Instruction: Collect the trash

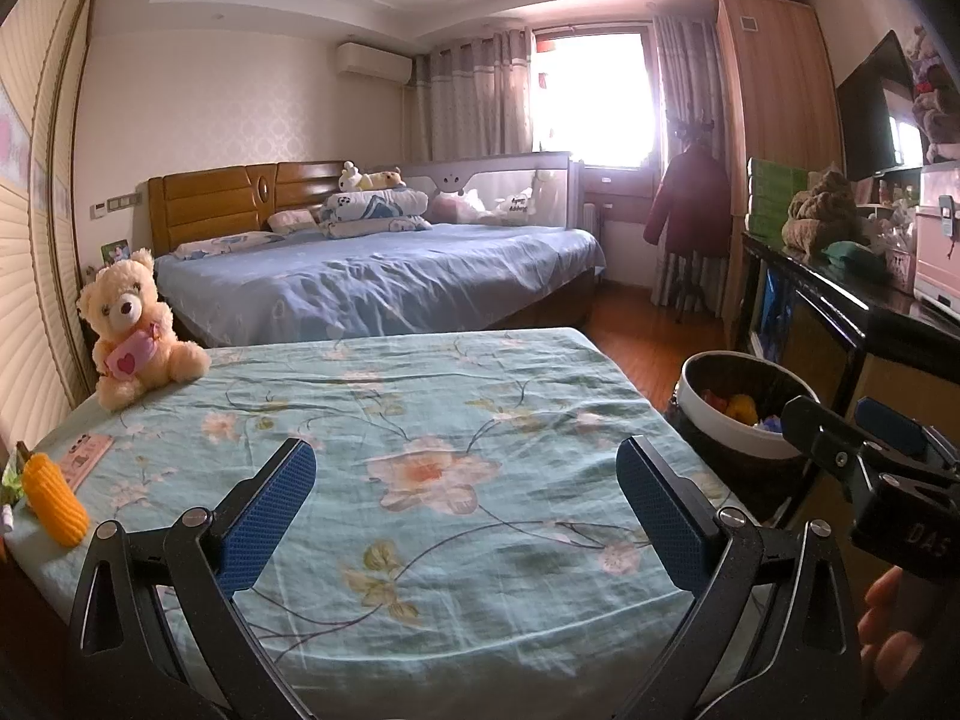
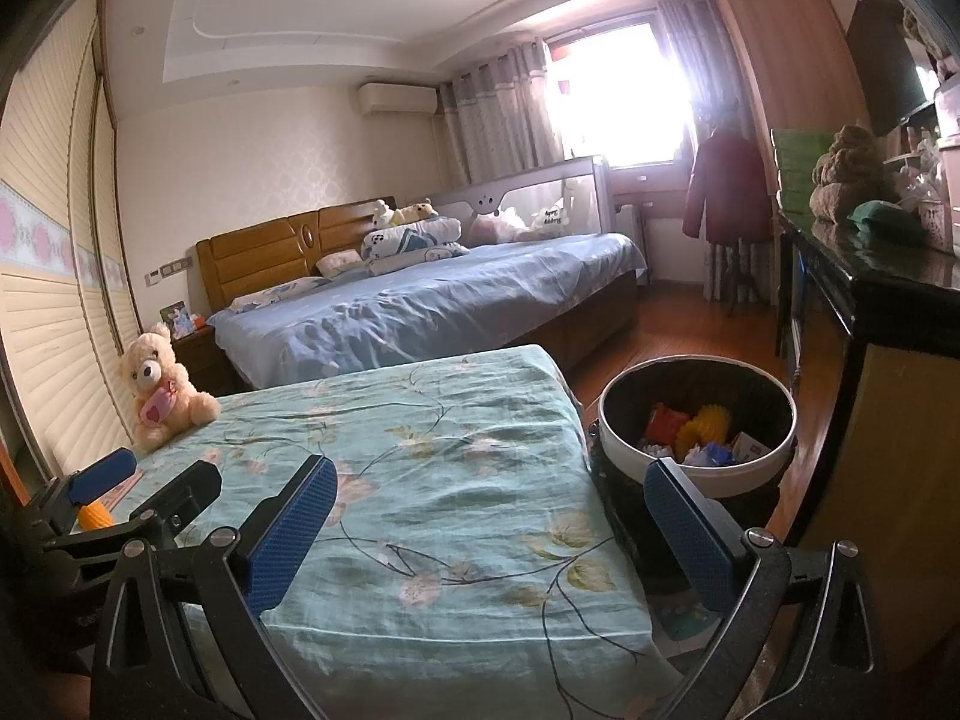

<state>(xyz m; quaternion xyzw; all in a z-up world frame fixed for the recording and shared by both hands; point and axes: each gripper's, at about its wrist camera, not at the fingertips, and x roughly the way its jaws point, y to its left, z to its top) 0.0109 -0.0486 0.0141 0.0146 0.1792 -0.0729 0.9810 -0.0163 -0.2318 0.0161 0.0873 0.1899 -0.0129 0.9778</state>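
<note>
We hold both grippers low over the near end of the table draped in a pale green floral cloth (image 1: 420,420), which serves as our landmark. Our left gripper (image 1: 465,510) hovers above the cloth with its two blue-padded fingers spread wide apart and nothing between them. Our right gripper (image 2: 489,531) sits toward the cloth's right edge, its blue-padded fingers likewise spread wide and empty; one finger is over the cloth, the other over the bin.

Just off the right edge of the cloth stands the round dark waste bin with a white rim (image 2: 696,468), on the wooden floor. Inside it we see the collected trash (image 2: 699,429): a red wrapper, a spiky yellow piece, blue and white scraps.

On the cloth's far left corner sits a cream plush teddy bear holding a pink heart pouch (image 1: 135,330), upright against the slatted wall. Near the cloth's left edge, closer to us, lies a yellow knitted corn-shaped toy (image 1: 54,501), with a pink flat card (image 1: 90,456) just beyond it.

Behind the far end of the cloth stretches a bed with a blue sheet (image 1: 384,276).
</note>
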